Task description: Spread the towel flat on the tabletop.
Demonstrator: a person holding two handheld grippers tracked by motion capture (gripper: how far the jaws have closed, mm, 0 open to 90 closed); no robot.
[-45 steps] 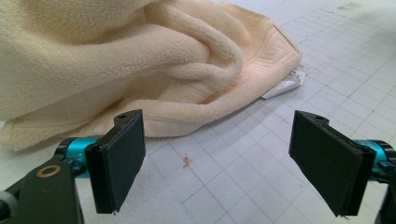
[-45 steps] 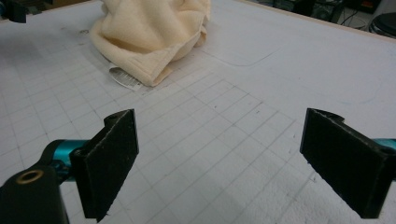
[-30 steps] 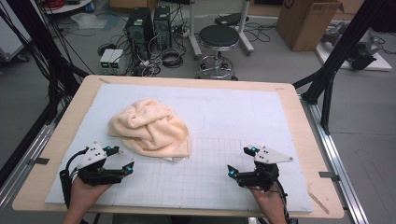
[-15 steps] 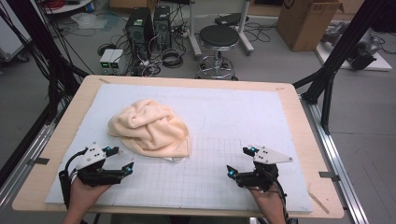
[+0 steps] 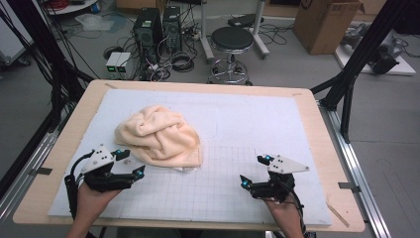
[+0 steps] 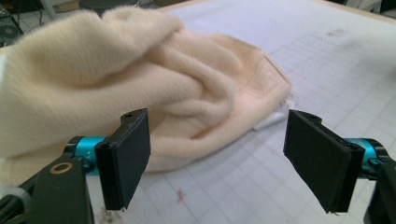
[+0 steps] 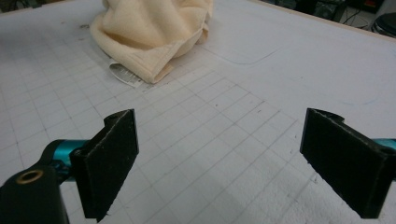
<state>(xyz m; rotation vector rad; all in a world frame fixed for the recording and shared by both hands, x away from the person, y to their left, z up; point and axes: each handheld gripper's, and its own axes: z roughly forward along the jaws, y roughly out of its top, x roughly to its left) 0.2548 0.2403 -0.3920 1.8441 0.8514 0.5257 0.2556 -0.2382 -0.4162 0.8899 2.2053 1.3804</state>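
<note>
White gridded mat (image 5: 223, 193) covers the wooden desk (image 5: 317, 148). Cream towel (image 5: 158, 136) lies crumpled on the mat's left half, hemmed corner and small white label (image 7: 122, 73) pointing toward the near edge; its print is unreadable. Left gripper (image 5: 130, 162), jaws spread, sits just beside the towel. Right gripper (image 5: 253, 170), jaws spread, rests well apart.

Quick tally of what you've got there: one cream towel (image 5: 157, 136) bunched up in a heap, with one white tag (image 7: 122, 73) poking out from under its corner. You're holding two grippers, a left gripper (image 5: 130, 162) and a right gripper (image 5: 254, 171), each with two black jaws. One white gridded mat (image 5: 277, 124) on one wooden table (image 5: 317, 124). Behind the table, one black stool (image 5: 233, 39), one cardboard box (image 5: 324, 22) and two computer towers (image 5: 158, 27) on the floor.
</note>
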